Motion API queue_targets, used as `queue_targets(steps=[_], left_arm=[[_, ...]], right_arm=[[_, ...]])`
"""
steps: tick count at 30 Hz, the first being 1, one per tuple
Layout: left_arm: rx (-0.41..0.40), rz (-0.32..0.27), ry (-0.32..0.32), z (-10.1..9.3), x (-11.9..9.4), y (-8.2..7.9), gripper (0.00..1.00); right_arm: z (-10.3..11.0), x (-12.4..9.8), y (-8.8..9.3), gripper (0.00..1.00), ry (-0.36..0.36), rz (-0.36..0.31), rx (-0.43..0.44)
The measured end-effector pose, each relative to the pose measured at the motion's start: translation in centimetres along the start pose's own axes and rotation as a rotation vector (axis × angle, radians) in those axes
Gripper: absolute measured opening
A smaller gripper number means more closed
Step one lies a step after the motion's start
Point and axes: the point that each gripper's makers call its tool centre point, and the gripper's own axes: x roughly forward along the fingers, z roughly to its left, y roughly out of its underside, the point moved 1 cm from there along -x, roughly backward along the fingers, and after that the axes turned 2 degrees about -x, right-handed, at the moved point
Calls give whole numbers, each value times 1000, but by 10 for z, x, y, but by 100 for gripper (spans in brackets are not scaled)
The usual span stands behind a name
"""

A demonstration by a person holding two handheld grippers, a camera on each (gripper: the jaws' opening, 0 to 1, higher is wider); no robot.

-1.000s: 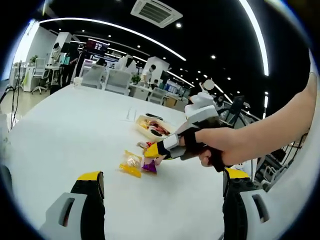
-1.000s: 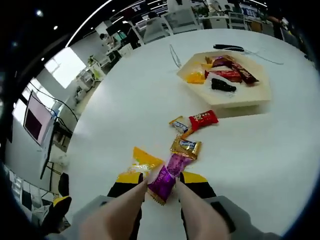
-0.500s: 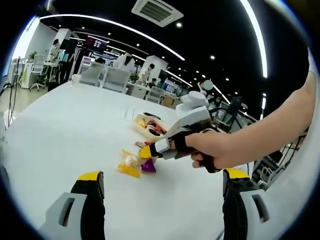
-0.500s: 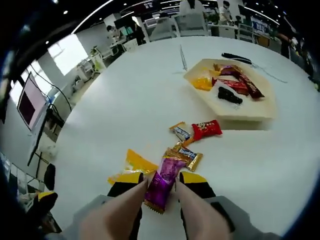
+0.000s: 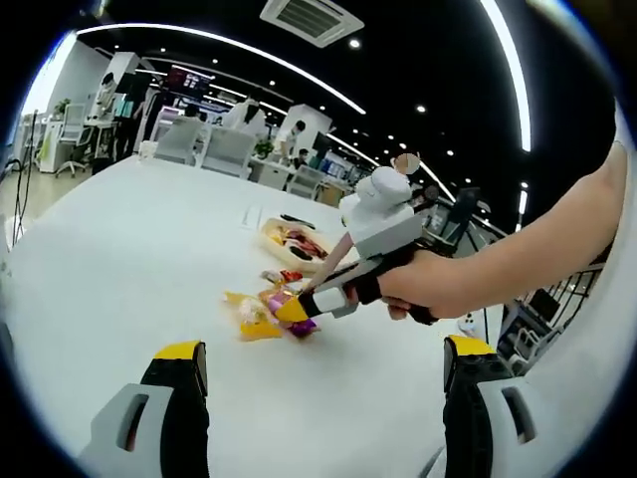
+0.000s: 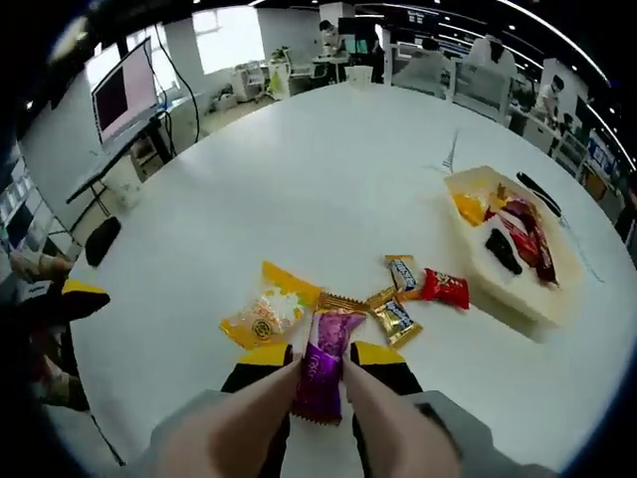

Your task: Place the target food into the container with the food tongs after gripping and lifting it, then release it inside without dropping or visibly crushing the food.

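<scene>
left gripper view low across table point(image 5: 119, 239), right gripper view down close, sharing candies point(image 6: 328, 339)

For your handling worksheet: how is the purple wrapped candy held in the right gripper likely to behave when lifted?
The purple candy is probably light. Its glossy wrapper may slip between the right gripper tips. Its crimped ends look floppy, so it may swing.
</scene>
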Motion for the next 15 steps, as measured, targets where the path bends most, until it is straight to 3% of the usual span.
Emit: queue_targets(steps=[1, 2, 6, 8, 9, 12, 15], left_arm=[[0, 1, 0, 0, 0, 0, 99], [-1, 3, -2, 2, -1, -1, 99], [-20, -18, -15, 7, -5, -6, 99], [-25, -19, -17, 7, -5, -7, 99], [-24, -19, -16, 7, -5, -7, 99], [-11, -17, -11, 3, -4, -9, 99], [-19, -18, -16, 4, -3, -7, 99]], right_arm=[[1, -3, 4, 22, -30, 1, -38], [-6, -10, 12, 22, -14, 3, -113], [-27, -25, 28, 22, -4, 30, -82], [-40, -32, 34, 23, 2, 34, -4], [-50, -37, 31, 24, 40, -5, 10], [-54, -45, 28, 26, 45, -40, 77], [-55, -43, 28, 27, 59, -22, -3]])
